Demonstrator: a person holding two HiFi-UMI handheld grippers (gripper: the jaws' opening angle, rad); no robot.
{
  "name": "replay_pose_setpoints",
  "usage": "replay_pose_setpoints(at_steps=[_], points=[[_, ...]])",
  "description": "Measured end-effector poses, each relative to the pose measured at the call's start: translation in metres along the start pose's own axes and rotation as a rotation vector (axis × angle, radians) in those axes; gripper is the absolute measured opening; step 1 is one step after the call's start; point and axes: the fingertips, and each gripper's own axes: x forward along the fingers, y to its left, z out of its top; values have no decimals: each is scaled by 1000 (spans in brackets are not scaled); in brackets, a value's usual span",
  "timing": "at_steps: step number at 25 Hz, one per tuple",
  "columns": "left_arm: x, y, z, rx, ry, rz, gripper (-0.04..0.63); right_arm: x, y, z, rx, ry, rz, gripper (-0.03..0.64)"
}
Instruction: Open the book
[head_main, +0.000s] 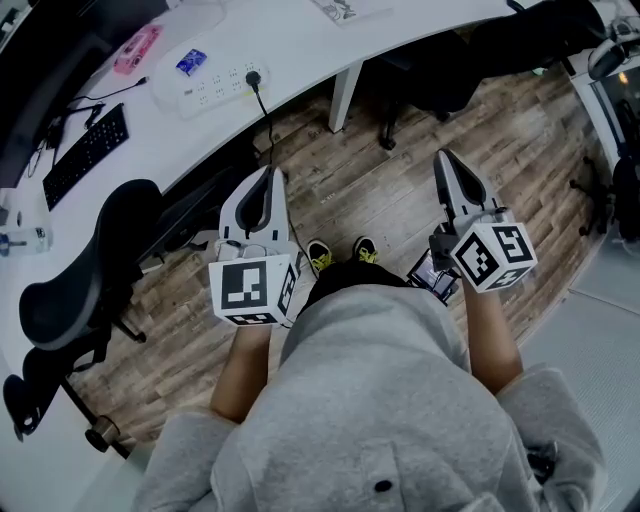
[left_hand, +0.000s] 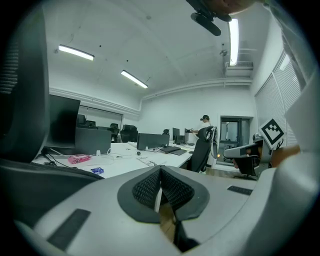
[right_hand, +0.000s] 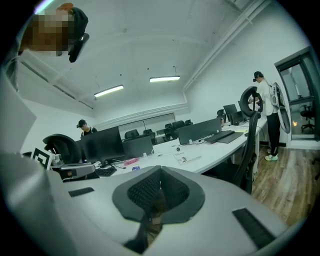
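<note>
— Desk as our mark, then: along the white desk (head_main: 300, 45), from its left end, we see a black keyboard (head_main: 85, 155), a pink object (head_main: 137, 48), a small blue packet (head_main: 190, 62) and a white power strip (head_main: 222, 82) with a black cable plugged into it.

— We agree. And the book?

— We cannot pick it out for certain. A flat printed item (head_main: 340, 10) lies on the desk, right of the power strip. Whether that is the book, we cannot tell.

— Off the desk's front edge we have a black office chair (head_main: 85, 275) toward its left end, standing on the wooden floor (head_main: 370, 190).

— Next comes the left gripper (head_main: 270, 175), held over the floor short of the desk. Its jaws are together with nothing between them, and its own view shows the ribbed pads meeting at the tips.

— The right gripper (head_main: 443, 157) is short of the desk too, beside the left one and pointing toward the desk. Its jaws are closed as well, and empty.

— Neither tool touches the desk or anything on it, and both are well apart from the printed item.
</note>
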Motion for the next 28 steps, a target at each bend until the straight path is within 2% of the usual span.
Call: replay_pose_setpoints(at_steps=[10, 23, 28], points=[[-2, 2, 1, -1, 1, -24, 11, 3, 14, 1, 5, -9, 22, 31], [3, -11, 8, 5, -18, -58, 11, 4, 10, 4, 18, -17, 27, 31], [10, -10, 9, 4, -14, -53, 11, 17, 11, 4, -14, -1, 45, 31]])
